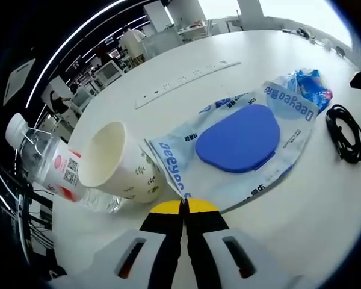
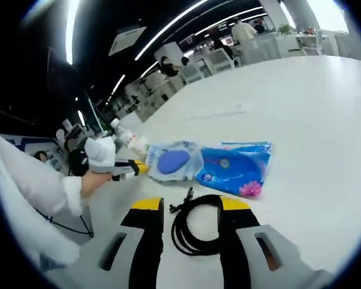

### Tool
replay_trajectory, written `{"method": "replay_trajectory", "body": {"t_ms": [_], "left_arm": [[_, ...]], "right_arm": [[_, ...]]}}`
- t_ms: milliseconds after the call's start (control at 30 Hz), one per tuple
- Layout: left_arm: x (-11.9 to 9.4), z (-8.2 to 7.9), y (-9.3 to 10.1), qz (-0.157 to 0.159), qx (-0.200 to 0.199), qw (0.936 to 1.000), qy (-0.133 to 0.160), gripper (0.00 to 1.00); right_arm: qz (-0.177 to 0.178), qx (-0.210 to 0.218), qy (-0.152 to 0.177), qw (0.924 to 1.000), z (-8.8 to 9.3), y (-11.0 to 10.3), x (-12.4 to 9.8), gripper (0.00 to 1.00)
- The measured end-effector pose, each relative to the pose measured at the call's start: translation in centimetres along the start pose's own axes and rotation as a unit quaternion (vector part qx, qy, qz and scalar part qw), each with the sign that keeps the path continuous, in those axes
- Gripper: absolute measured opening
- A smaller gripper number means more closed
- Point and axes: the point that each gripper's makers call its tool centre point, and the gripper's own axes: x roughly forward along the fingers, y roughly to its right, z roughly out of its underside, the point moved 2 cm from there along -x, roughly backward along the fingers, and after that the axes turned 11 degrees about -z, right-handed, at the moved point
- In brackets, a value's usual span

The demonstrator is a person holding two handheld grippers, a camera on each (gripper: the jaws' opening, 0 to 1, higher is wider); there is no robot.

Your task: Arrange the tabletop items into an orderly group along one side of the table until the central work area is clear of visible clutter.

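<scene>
My left claw (image 1: 184, 206) is clenched, its yellow tips pressed together right at the near edge of the wipes pack (image 1: 237, 144), which seems pinched between them, though I cannot be sure the film is truly caught. The pack lies flat on the white worktop (image 1: 301, 229) with its blue lid (image 1: 238, 138) facing up. Just beside it, touching its corner, a paper cup (image 1: 117, 164) lies on its side with its mouth turned toward me, and behind the cup a clear bottle (image 1: 48, 165) with a red and white label also lies tipped over. At the far end of the pack sits a crumpled blue bag (image 1: 313, 84), and near that a coiled black cable (image 1: 344, 133) rests on the worktop, apart from the pack.

My right claw (image 2: 191, 205) is released, its two jaws standing wide apart with the black cable (image 2: 195, 229) lying between them, untouched on either side as far as I can see. Beyond the cable lies the blue bag (image 2: 234, 168), with a pink patch at its near corner, and next to it the wipes pack (image 2: 171, 161). From the left of this view my other hand (image 2: 99, 153), in a white glove, holds the left claw (image 2: 139, 169) at the pack's edge, and the bottle (image 2: 125, 135) shows just behind it. The worktop (image 2: 313, 120) runs bare and white toward distant chairs and desks
</scene>
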Motion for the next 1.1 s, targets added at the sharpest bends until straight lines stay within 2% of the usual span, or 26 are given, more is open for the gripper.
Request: {"method": "replay_trajectory", "body": {"t_ms": [100,167,233,300,367,467,600,733,833,900,1000,1100], "left_arm": [[-0.1,-0.1,-0.1,0.005,0.001,1.0,0.004,0.0],[-0.2,-0.1,-0.4,0.002,-0.008,0.9999,0.006,0.01],[-0.6,-0.1,-0.8,-0.012,-0.012,0.9998,0.006,0.08],[-1.0,-0.4,-1.1,-0.021,-0.022,0.9994,0.019,0.16],[-1.5,-1.1,-1.1,-0.019,-0.061,0.9968,0.048,0.24],[-2.2,-1.1,-1.3,-0.022,-0.073,0.9956,0.054,0.32],[-3.1,-0.9,-1.6,-0.013,-0.094,0.9934,0.064,0.42],[-4.1,-0.1,-2.1,-0.016,-0.099,0.9933,0.057,0.5],[-4.6,0.8,-2.3,-0.002,-0.148,0.9881,0.043,0.59],[-4.9,1.2,-2.4,0.002,-0.167,0.9854,0.035,0.72],[-5.6,1.8,-3.1,0.003,-0.186,0.9819,0.036,0.8],[-6.3,1.9,-3.3,0.023,-0.224,0.9733,0.045,0.93]], "right_arm": [[0.016,0.03,0.021,0.9992,-0.1,1.0,-1.6,0.33],[0.02,0.073,0.044,0.9962,-0.1,1.4,-2.6,0.33],[0.019,0.063,0.044,0.9969,-0.1,1.3,-3.2,0.33],[0.024,0.048,0.039,0.9978,0.0,1.2,-3.6,0.34],[0.024,0.044,0.036,0.9981,0.1,1.1,-3.6,0.36],[0.024,0.037,0.026,0.9987,0.3,1.0,-3.4,0.4],[0.028,-0.011,-0.002,0.9995,0.3,0.7,-3.1,0.5],[0.023,-0.021,-0.01,0.9995,0.4,0.2,-2.9,0.57],[0.021,-0.015,-0.012,0.9996,0.7,0.0,-3.0,0.63],[0.028,-0.016,-0.028,0.9991,1.3,0.0,-3.1,0.69],[0.034,-0.003,-0.043,0.9985,1.9,0.0,-3.5,0.77],[0.032,-0.008,-0.041,0.9986,2.1,-0.2,-3.9,0.81]]}}
